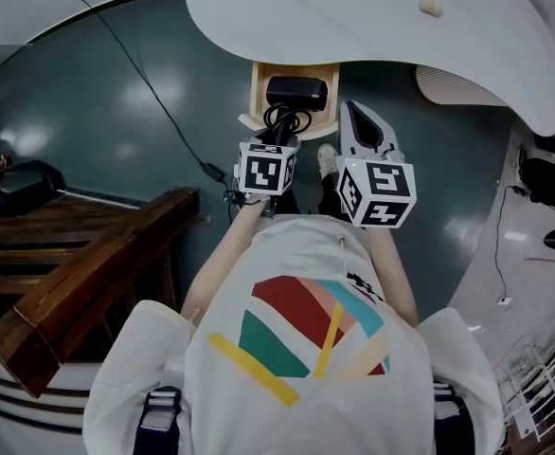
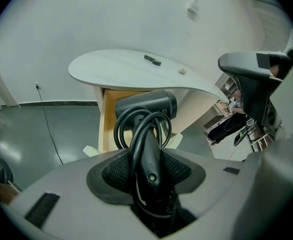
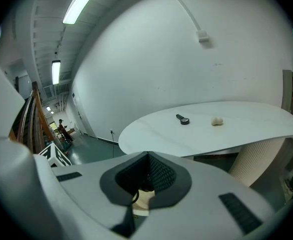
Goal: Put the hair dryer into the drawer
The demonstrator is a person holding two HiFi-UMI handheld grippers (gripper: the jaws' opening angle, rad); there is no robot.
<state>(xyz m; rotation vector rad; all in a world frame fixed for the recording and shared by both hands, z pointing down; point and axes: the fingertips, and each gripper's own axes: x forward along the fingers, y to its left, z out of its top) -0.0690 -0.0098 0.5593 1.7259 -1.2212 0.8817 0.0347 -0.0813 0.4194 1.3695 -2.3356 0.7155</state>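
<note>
First, at the left of the head view we noted wooden steps [image 1: 88, 254] and a thin cable [image 1: 154, 102] on the dark floor; neither belongs to the task. At upper centre, under the white table [image 1: 372, 27], the drawer [image 1: 257, 88] stood pulled open. The hair dryer [image 2: 146, 104] hung at that opening, barrel across the drawer mouth, with its cord [image 1: 282, 118] looped in a coil at the handle. The left gripper [image 2: 149, 164] was clamped on the handle, both pads pressing the black grip and some turns of cord. We could not tell whether the barrel touched the drawer floor. To the right, the right gripper [image 3: 147, 156] was held beside the drawer, jaw tips brought together and nothing between them.

Progress, as we judged it: pickup and carry were complete, and the drawer was already open. Remaining steps: lower the dryer fully inside, release the handle, withdraw, and probably push the drawer closed, for which the free right gripper was available.

Markings: we found no brand name or label on the dryer, drawer or table. The cubes on both grippers bore only black-and-white square markers [image 1: 266, 171]. Small dark print on the person's shirt [image 1: 277, 249], right of the coloured stripes, was too small to read.
</note>
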